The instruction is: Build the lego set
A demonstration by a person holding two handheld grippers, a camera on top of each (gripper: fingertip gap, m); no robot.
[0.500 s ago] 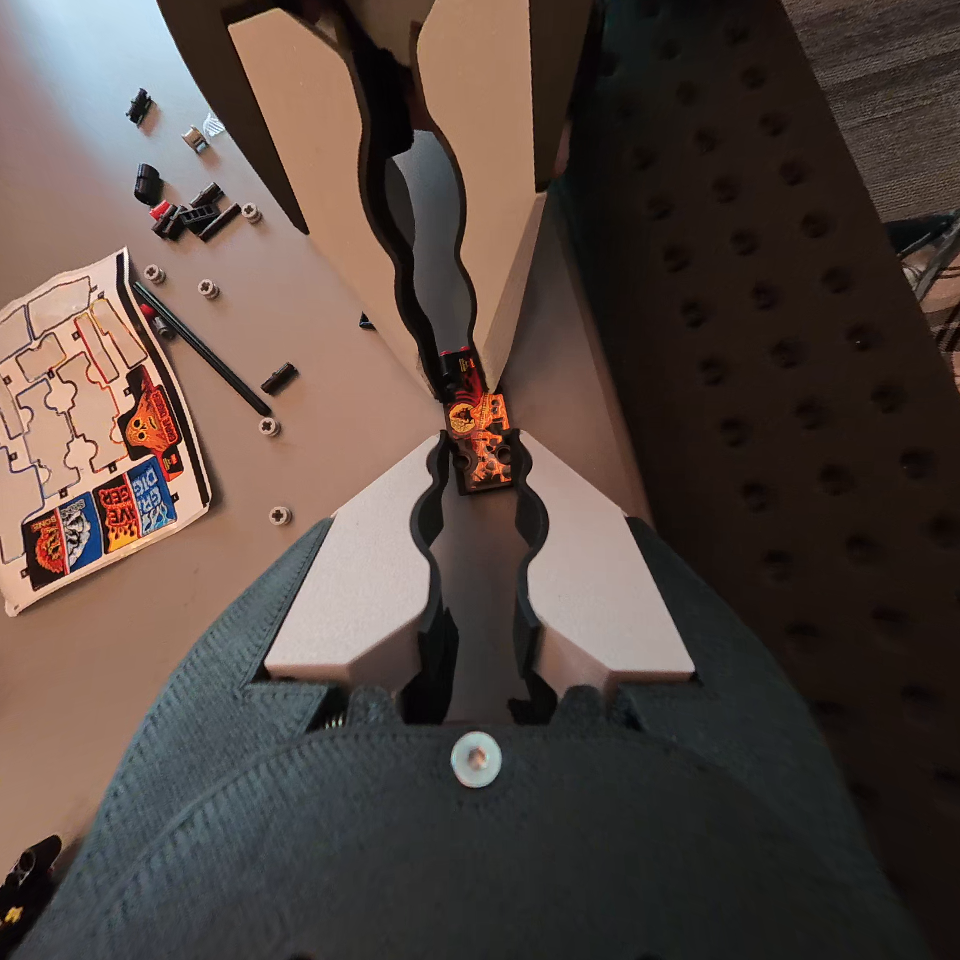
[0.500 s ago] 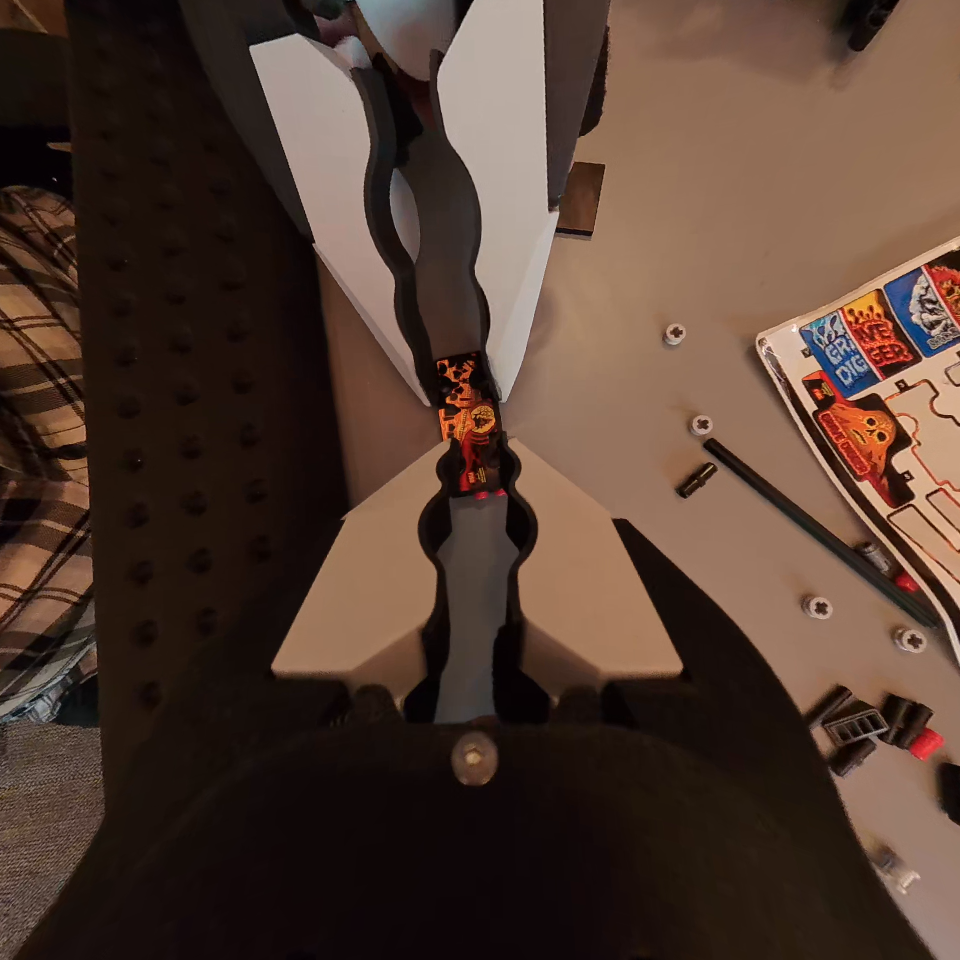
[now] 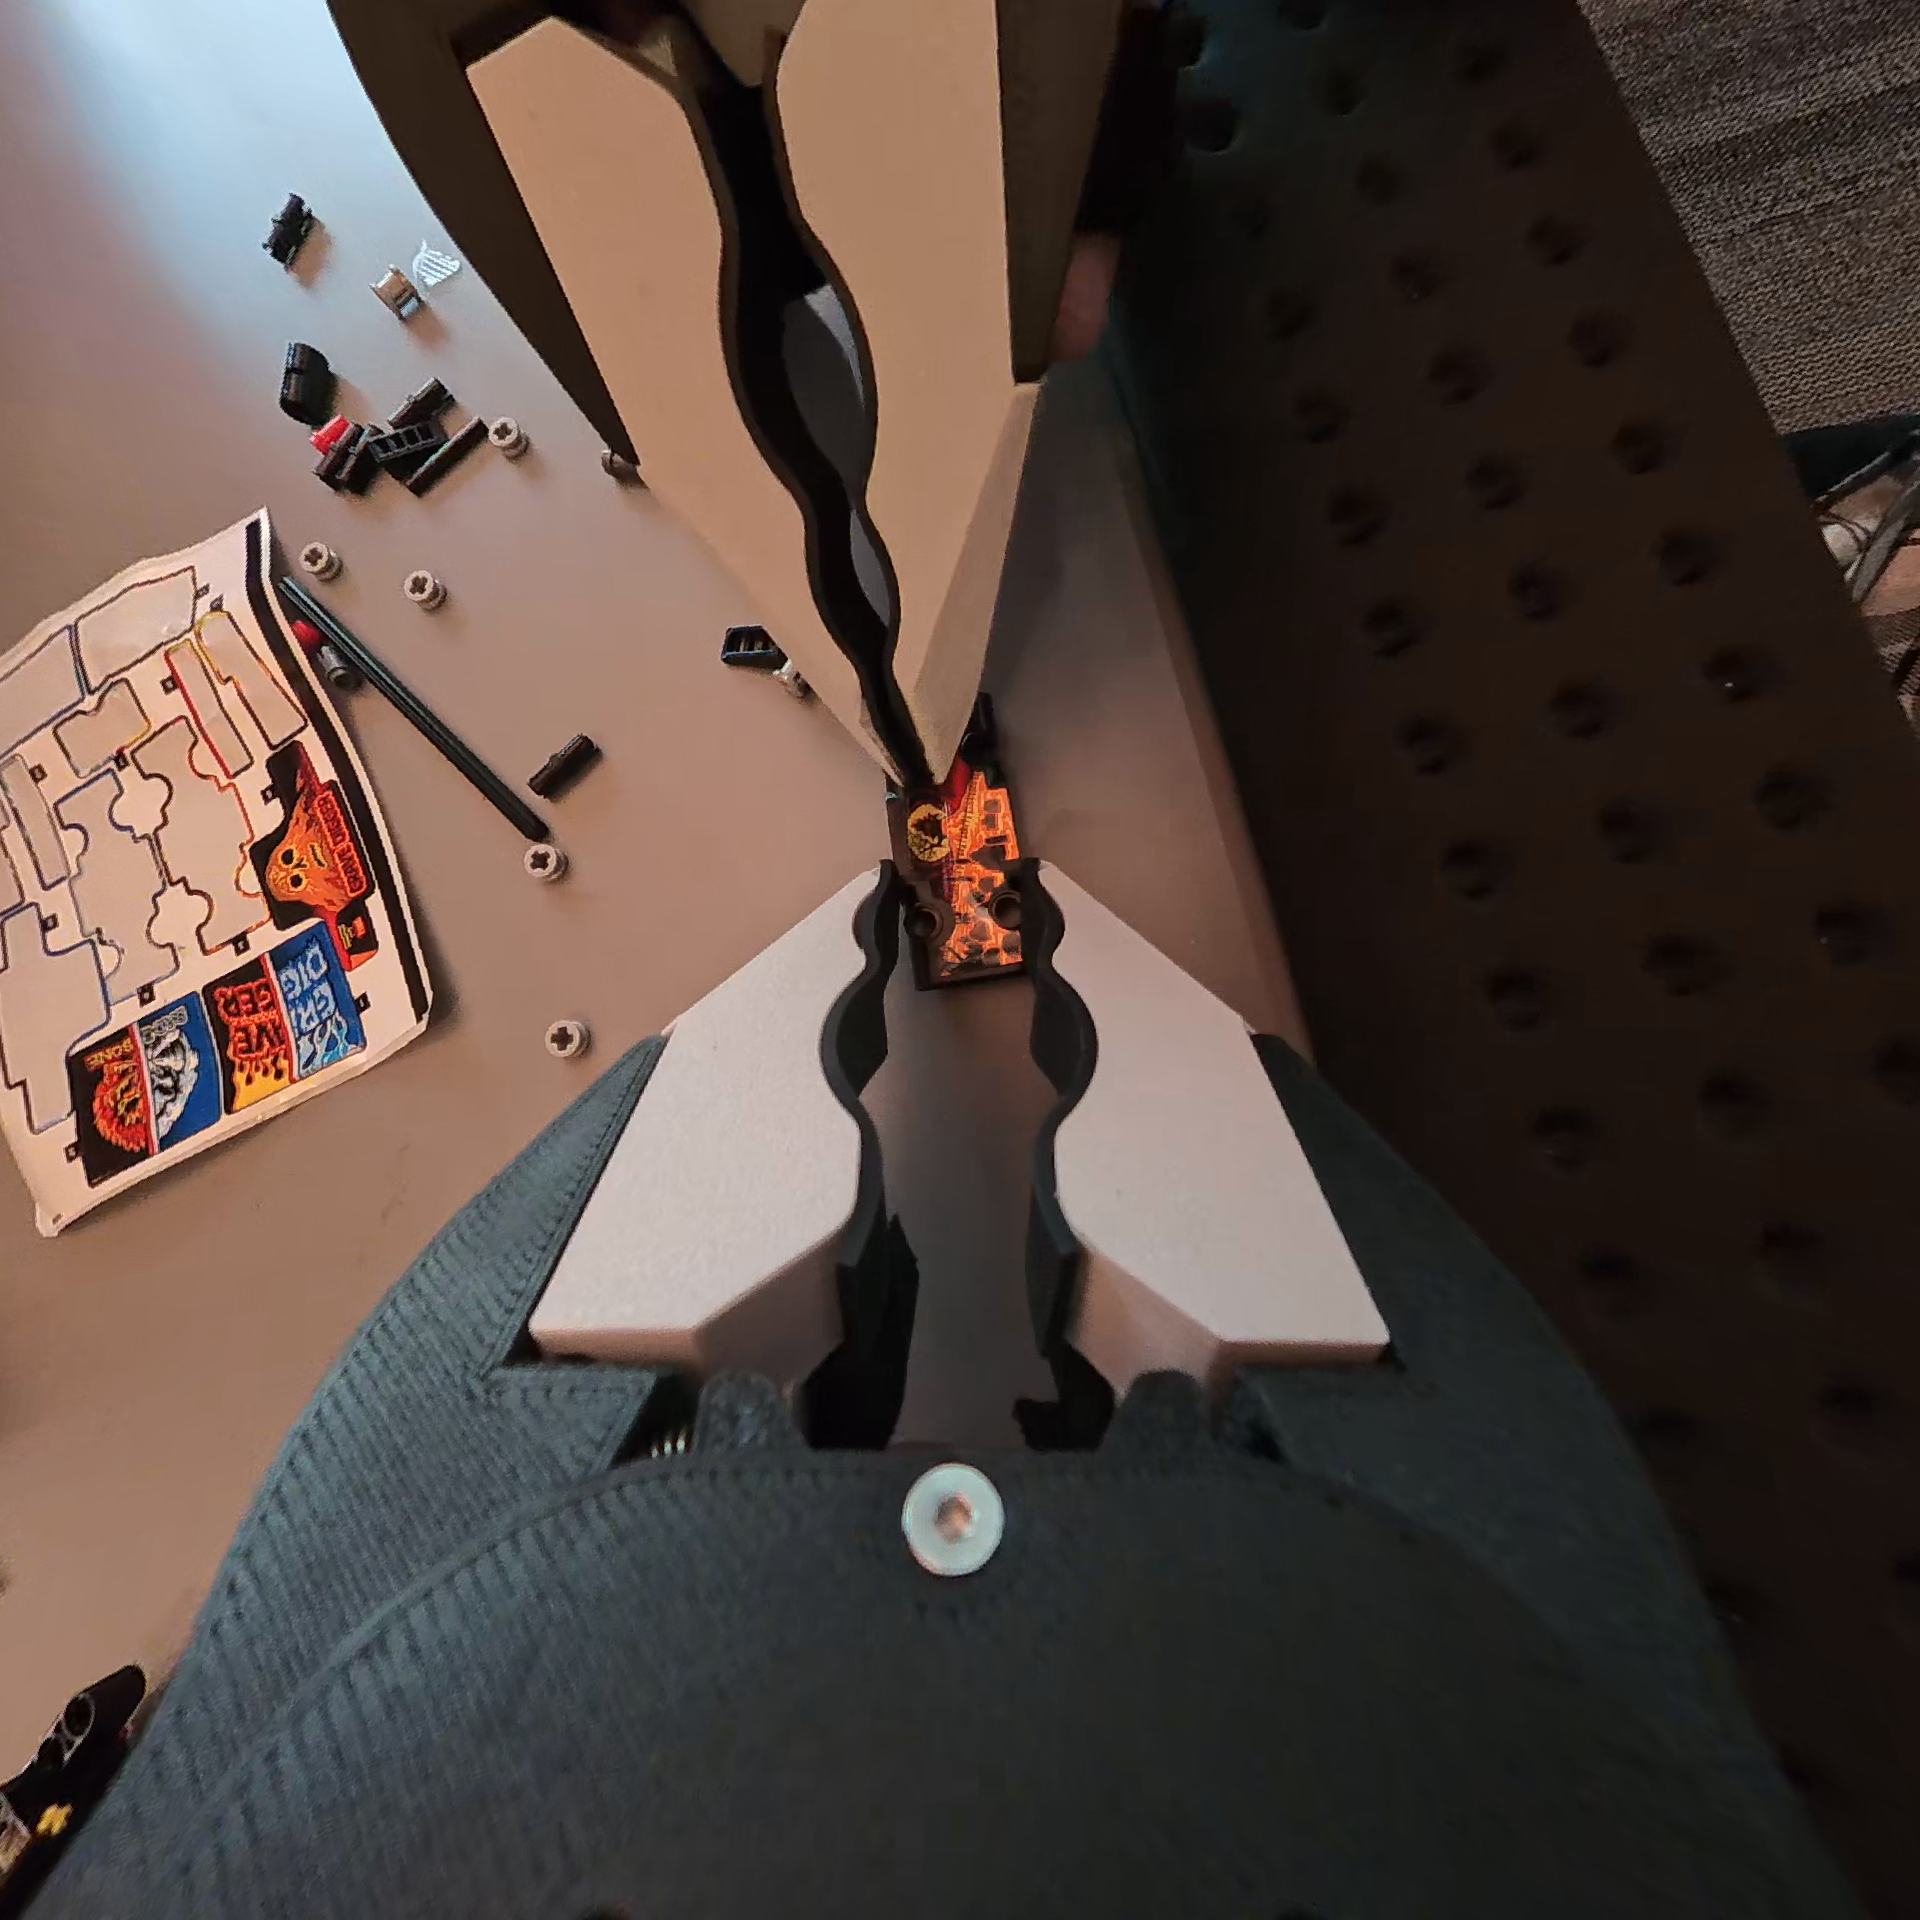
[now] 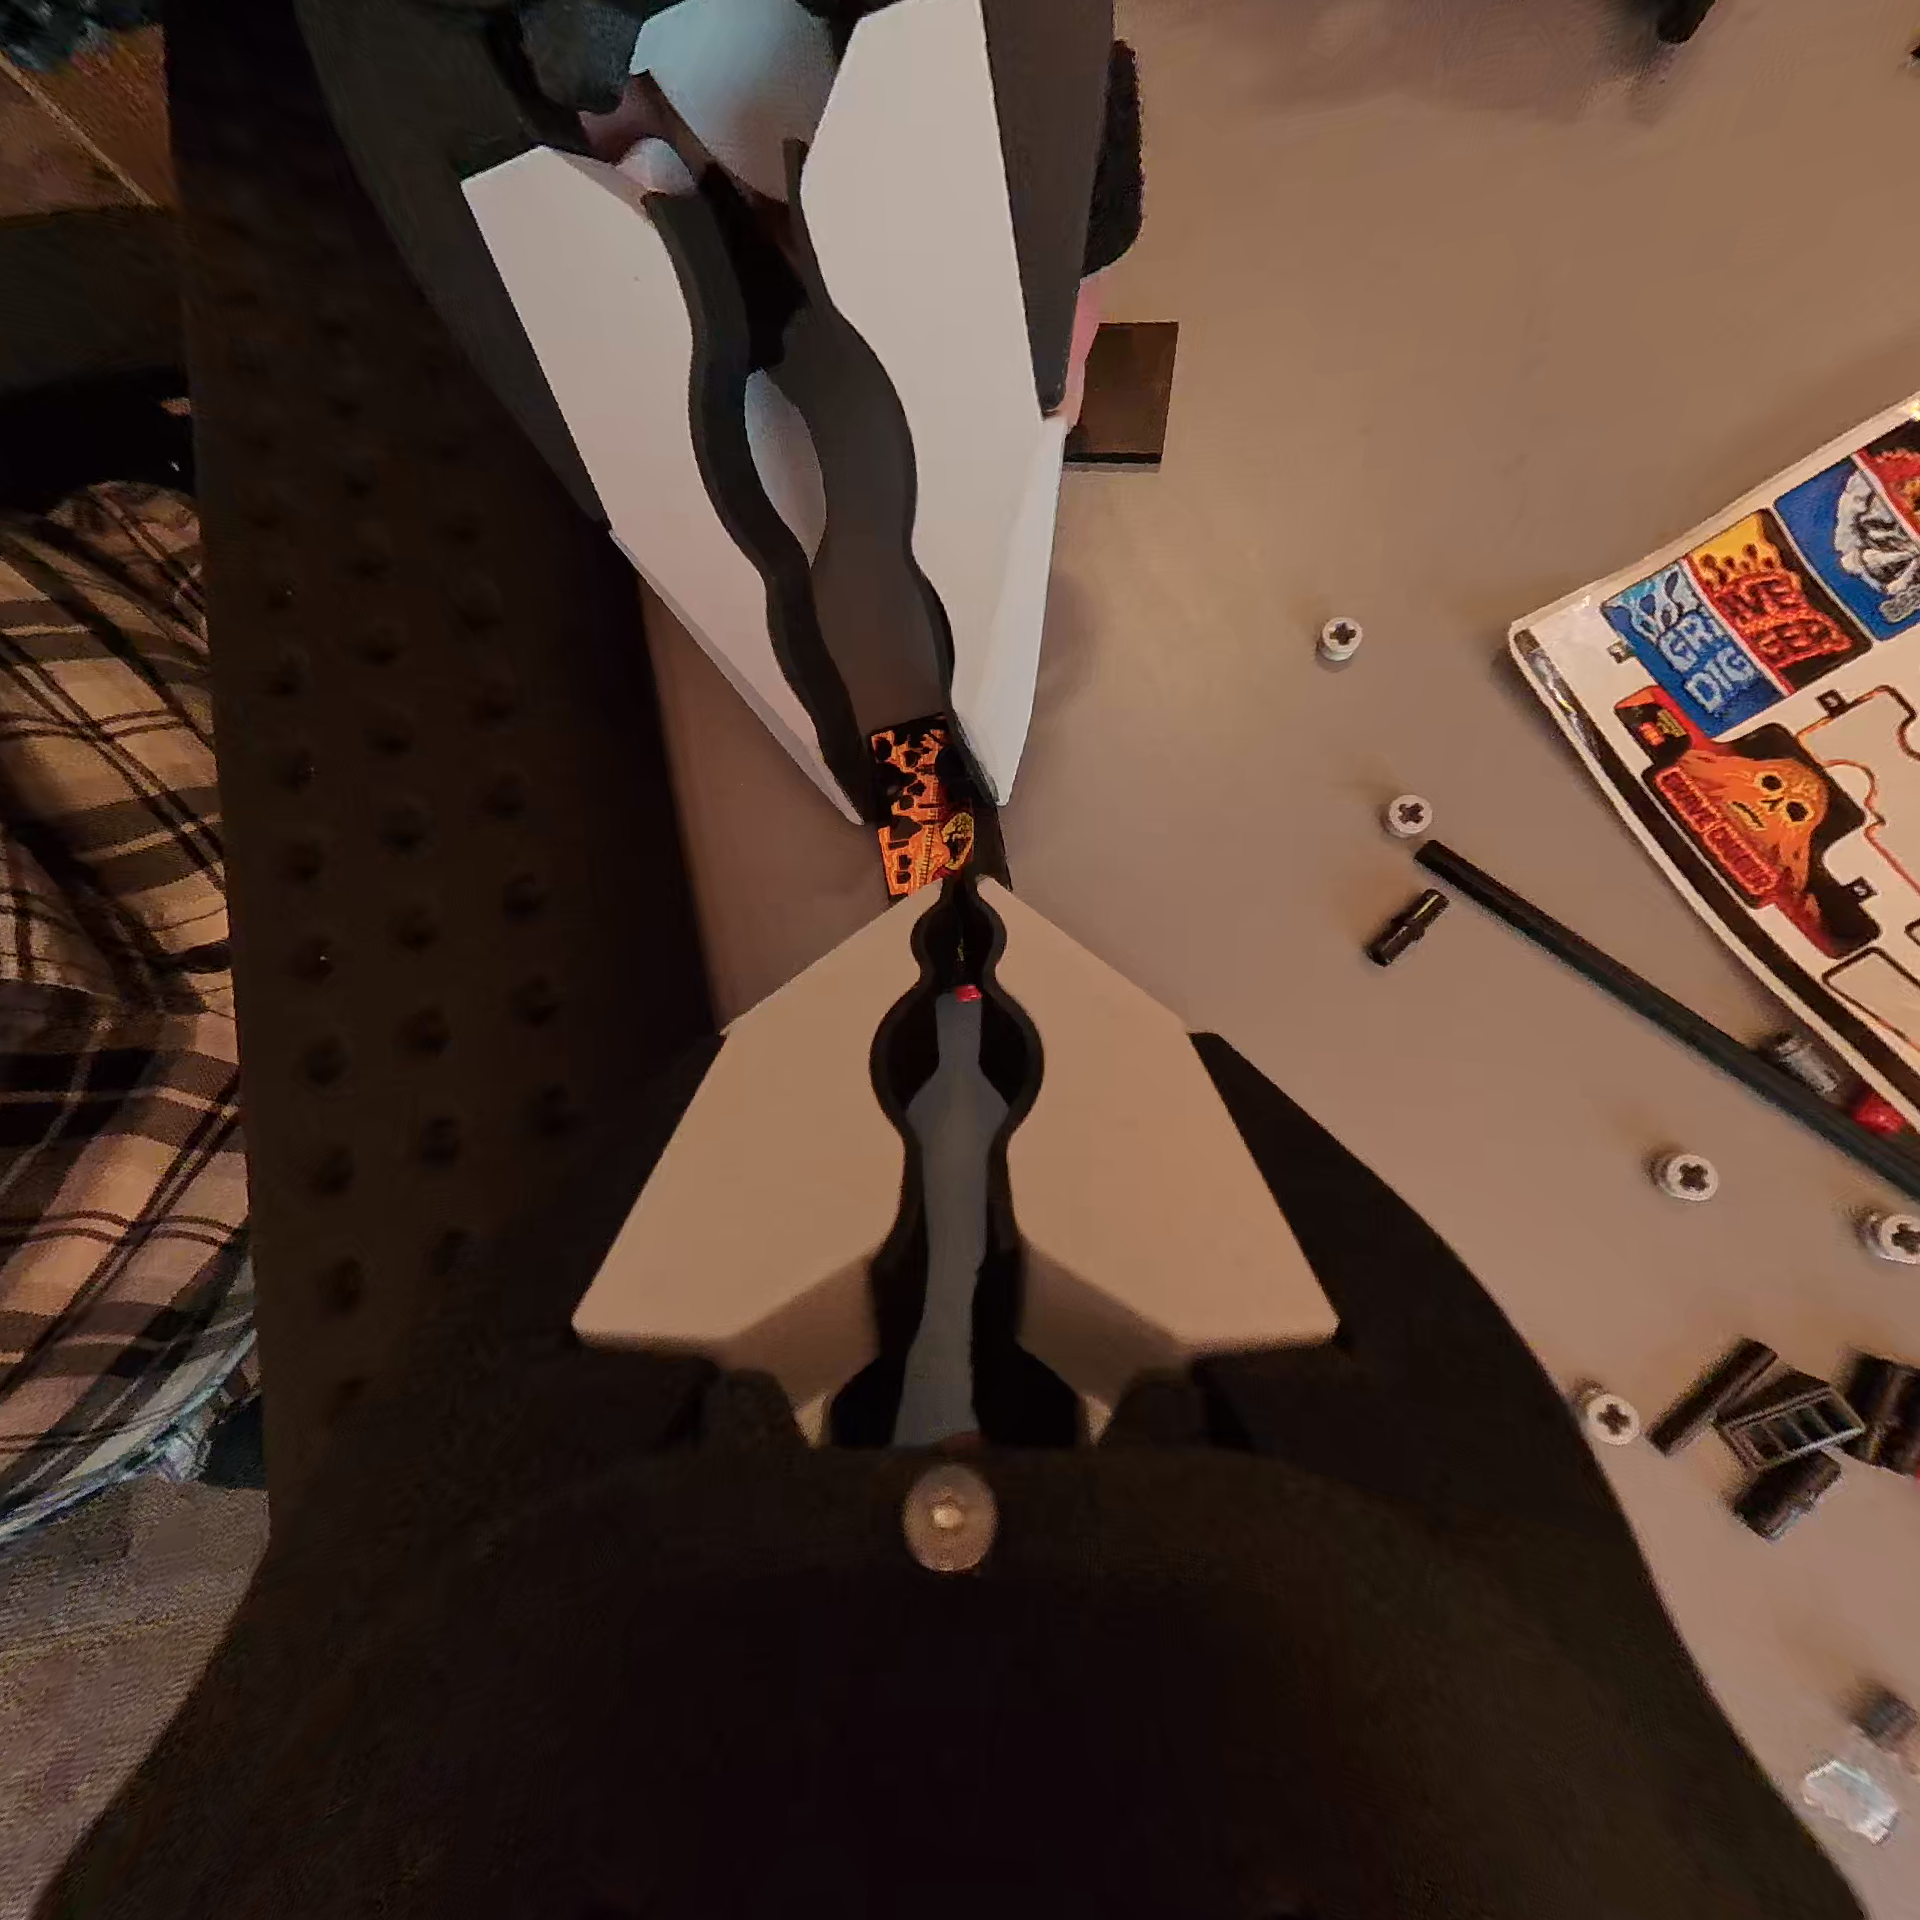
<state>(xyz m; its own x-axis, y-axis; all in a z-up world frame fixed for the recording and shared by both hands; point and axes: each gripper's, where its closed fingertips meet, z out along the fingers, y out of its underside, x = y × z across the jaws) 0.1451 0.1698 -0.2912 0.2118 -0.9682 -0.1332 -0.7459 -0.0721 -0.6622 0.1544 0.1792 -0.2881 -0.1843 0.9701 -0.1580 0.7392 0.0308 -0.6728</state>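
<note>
Left tongs (image 3: 961, 914) clamp the near end of the flame-printed black lego piece (image 3: 961, 883); right tongs (image 4: 961, 909) are pinched nearly closed on its opposite end, where a red bit shows. The piece's long axis runs straight between the two tips, held just above the bench (image 3: 644, 935) edge. Loose parts and sticker sheet (image 3: 197, 862) lie well off to the side.

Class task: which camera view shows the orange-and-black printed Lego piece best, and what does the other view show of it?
The left wrist view: the printed Lego piece faces the camera, lit, with its two holes visible between the left hand-held gripper fingertips. The right wrist view shows it narrower and partly hidden.
</note>
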